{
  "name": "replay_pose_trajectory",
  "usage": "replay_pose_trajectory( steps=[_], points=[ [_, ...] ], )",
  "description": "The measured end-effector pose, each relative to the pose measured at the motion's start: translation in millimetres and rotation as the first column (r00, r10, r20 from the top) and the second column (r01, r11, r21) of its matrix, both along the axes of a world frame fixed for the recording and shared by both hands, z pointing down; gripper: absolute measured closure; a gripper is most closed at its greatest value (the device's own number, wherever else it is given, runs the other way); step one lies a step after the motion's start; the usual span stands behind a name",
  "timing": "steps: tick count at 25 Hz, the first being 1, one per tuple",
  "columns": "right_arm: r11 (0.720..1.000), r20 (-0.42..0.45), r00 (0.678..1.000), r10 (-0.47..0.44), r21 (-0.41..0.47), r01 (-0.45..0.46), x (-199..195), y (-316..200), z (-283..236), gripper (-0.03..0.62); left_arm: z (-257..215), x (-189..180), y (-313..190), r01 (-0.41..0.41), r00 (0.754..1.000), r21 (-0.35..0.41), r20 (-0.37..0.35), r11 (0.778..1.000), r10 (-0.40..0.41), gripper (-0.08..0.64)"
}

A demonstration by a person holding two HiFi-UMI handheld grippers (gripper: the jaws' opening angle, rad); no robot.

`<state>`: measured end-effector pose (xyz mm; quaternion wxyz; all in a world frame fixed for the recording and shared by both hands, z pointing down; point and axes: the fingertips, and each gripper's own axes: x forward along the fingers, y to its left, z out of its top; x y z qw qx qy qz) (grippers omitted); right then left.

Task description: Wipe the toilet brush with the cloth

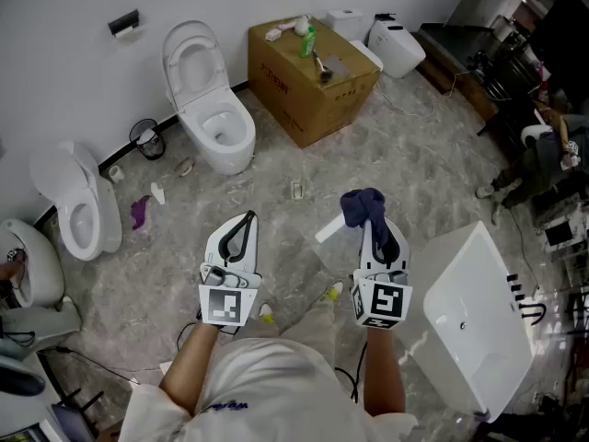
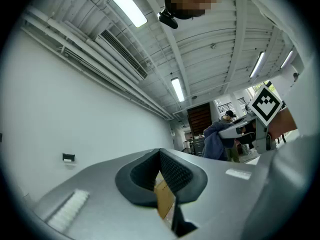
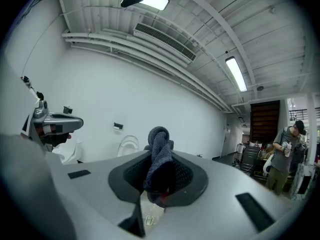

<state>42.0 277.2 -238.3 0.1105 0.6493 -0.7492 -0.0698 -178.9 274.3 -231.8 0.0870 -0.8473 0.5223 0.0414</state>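
A dark blue cloth (image 1: 362, 206) is bunched up between the jaws of my right gripper (image 1: 370, 221), which is shut on it. In the right gripper view the cloth (image 3: 159, 151) stands twisted up out of the right gripper (image 3: 159, 171). My left gripper (image 1: 249, 216) is held beside it over the floor, shut with nothing in it. In the left gripper view its tips (image 2: 160, 153) meet. A slim, dark brush-like tool (image 1: 322, 65) lies on the cardboard box far ahead; I cannot tell whether it is the toilet brush.
A cardboard box (image 1: 308, 90) with a green bottle (image 1: 307, 40) stands ahead. White toilets (image 1: 216, 122) (image 1: 78, 205) line the left wall. A white basin (image 1: 469, 320) lies at the right. A small bin (image 1: 147, 138) and a purple rag (image 1: 140, 212) are on the floor.
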Motion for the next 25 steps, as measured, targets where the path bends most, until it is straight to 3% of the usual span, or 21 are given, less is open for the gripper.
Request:
replay_pose_trajectory(
  steps=[3,6,8,11,14,15,18,21,25],
  points=[
    [1.000,0.012,1.000,-0.004,-0.010,0.004,-3,0,9,0.531,3,-3,-1,0.003,1.000,-0.011,0.009,1.000,-0.003,0.558],
    [1.000,0.025,1.000,-0.007,-0.019,0.008,-7,0,15,0.531,3,-1,1,-0.024,0.987,0.058,0.161,0.998,0.014,0.558],
    [1.000,0.027,1.000,-0.008,-0.024,0.008,-9,0,19,0.531,5,-2,1,-0.030,0.983,0.067,0.185,0.997,0.017,0.558],
    [1.000,0.031,1.000,-0.001,-0.028,0.002,-6,2,21,0.531,9,-1,1,-0.023,0.989,0.040,0.147,0.999,0.017,0.558],
    [1.000,0.055,0.998,-0.016,-0.019,0.017,-4,2,19,0.530,13,-2,-3,-0.008,1.000,-0.024,0.015,1.000,0.008,0.558],
    [0.999,0.061,0.998,-0.034,-0.018,0.035,-6,3,18,0.529,13,-3,-4,-0.003,1.000,-0.028,0.003,1.000,0.003,0.558],
    [0.997,0.021,0.997,-0.078,-0.026,0.079,-15,5,20,0.528,13,1,-5,-0.004,0.999,0.000,0.043,1.000,0.004,0.558],
    [0.995,-0.031,0.996,-0.088,-0.043,0.087,-21,7,25,0.528,17,5,-4,-0.032,0.999,-0.016,0.014,0.999,0.032,0.558],
    [0.994,-0.027,0.995,-0.092,-0.070,0.089,-22,2,31,0.526,22,6,-12,-0.035,0.999,-0.029,0.008,0.999,0.035,0.558]
  ],
)
